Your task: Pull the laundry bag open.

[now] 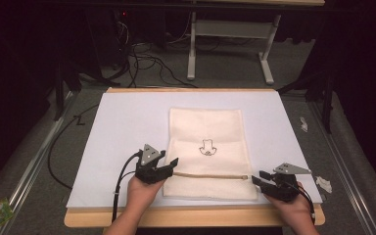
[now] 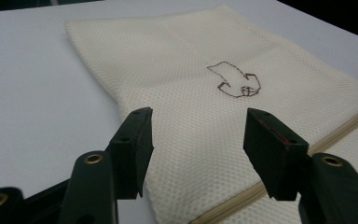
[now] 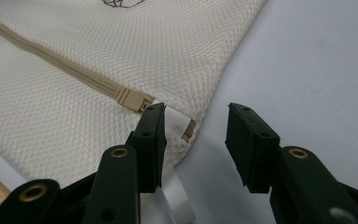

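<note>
- Table (image 1: pixel 196 216): wooden edge along my side, topped by a white sheet (image 1: pixel 122 127)
- Mesh bag (image 1: pixel 206 132): cream, lying flat in the middle of the sheet, a small dark outline drawing (image 1: pixel 207 147) at its centre
- Zipper (image 1: pixel 210 176): tan, running across the bag near my edge, its slider (image 3: pixel 131 99) at the right end beside a white ribbon tab (image 3: pixel 177 122)
- My left gripper (image 1: pixel 172 164): jaws wide apart, empty, over the bag's left edge at the zipper's end
- My right gripper (image 1: pixel 257 177): jaws parted, gripping nothing, just beside the bag's right edge, one jaw near the slider
</note>
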A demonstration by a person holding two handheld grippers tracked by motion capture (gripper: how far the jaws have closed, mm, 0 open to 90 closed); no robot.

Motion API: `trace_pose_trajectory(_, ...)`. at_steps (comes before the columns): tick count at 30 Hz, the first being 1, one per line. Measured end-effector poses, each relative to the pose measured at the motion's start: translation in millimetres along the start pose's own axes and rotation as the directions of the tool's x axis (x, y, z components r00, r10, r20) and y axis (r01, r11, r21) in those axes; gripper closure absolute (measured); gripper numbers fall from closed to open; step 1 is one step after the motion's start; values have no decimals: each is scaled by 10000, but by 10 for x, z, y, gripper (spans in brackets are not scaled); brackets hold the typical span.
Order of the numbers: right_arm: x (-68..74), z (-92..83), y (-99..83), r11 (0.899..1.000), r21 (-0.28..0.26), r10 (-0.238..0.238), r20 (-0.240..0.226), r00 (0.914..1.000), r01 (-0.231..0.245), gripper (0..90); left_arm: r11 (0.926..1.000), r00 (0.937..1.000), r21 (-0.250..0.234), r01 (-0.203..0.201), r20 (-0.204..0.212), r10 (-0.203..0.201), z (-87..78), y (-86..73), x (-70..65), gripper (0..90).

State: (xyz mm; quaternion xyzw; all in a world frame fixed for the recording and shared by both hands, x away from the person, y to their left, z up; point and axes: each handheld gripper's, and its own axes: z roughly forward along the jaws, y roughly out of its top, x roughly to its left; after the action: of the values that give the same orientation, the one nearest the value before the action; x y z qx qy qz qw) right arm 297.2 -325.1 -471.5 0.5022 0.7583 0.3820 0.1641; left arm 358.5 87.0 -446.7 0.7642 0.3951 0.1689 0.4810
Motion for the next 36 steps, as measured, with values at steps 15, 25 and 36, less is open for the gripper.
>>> trace_pose_trajectory(15,90,155,68,9958,619,-674,-146,9976,682,690,9998,9999,-191,103,119,-100,-147,20,-83,373)
trace_pose_trajectory(25,96,111,116,9956,337,-858,-391,9955,871,838,9980,9853,272,-573,1624,521,116,70,-551,471)
trace_pose_trajectory(36,95,39,168,9955,-322,-908,-382,9951,896,840,9939,9564,638,-897,2840,681,588,110,-1057,570)
